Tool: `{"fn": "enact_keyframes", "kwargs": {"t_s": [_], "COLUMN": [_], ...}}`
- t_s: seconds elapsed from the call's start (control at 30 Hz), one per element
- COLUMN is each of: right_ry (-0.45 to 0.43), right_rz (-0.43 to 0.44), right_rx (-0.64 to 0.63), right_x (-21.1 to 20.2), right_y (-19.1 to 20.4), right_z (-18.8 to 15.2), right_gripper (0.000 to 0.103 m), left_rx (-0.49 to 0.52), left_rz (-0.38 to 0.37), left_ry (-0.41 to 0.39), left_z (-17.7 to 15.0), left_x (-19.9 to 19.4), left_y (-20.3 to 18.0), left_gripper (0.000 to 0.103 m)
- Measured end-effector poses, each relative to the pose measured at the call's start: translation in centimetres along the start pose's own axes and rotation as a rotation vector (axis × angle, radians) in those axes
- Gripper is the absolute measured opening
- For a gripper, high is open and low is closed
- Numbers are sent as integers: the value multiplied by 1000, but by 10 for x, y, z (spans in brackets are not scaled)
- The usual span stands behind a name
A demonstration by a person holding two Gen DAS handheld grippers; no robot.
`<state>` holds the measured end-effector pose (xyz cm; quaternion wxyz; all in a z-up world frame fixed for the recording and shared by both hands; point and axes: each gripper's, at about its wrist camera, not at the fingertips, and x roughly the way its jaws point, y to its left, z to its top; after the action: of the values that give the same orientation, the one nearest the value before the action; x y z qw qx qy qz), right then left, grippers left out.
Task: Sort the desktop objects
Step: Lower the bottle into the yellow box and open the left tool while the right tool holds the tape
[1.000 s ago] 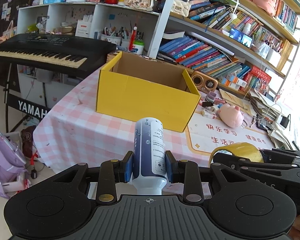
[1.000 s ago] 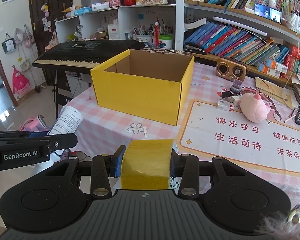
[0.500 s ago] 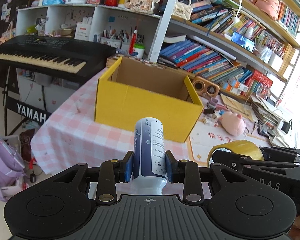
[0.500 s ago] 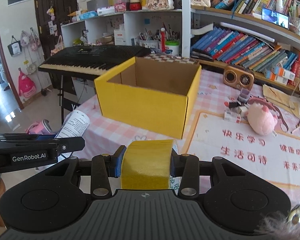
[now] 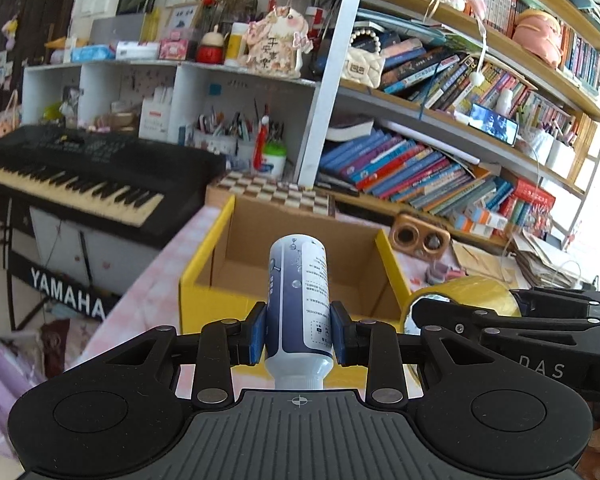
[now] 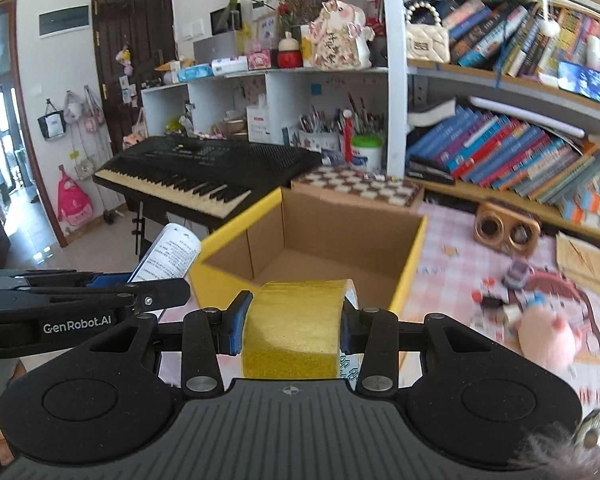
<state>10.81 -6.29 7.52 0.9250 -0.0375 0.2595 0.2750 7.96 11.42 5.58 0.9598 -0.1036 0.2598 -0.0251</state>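
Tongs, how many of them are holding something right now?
2. The left tongs grip a blue and white bottle; the right tongs grip a yellow tape roll. Both hover before the open yellow box.

L claw & R claw both clamped, side by side.

Home study: bookshelves, keyboard

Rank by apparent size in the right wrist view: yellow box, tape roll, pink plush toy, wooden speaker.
1. yellow box
2. tape roll, though inflated by nearness
3. pink plush toy
4. wooden speaker
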Motion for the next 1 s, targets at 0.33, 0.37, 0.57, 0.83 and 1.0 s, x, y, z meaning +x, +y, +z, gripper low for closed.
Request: {"fn": "enact_keyframes", "kwargs": {"t_s": [0.33,0.37,0.57,0.83,1.0], "right_ry": [54,61,141,271,349], "right_rz": [19,15,22,43,43], "right_rx": [-61,-66,-116,-177,-213], "right_x": [75,84,138,196,221], "right_y": [-35,-39,-55,-71,-76], "right_z": [37,40,49,47,43], "right_gripper": [39,39,39,39,39], "left_rx": [58,67,106,157,193], "left_rz": [22,29,71,115,130], "left_ry": [58,67,146,260,325], "left_z": [30,31,38,35,30], "left_x": [78,84,130,175,197], "left_y": [-3,-4,-2,0,-3], "left_gripper": [31,31,31,31,31]}}
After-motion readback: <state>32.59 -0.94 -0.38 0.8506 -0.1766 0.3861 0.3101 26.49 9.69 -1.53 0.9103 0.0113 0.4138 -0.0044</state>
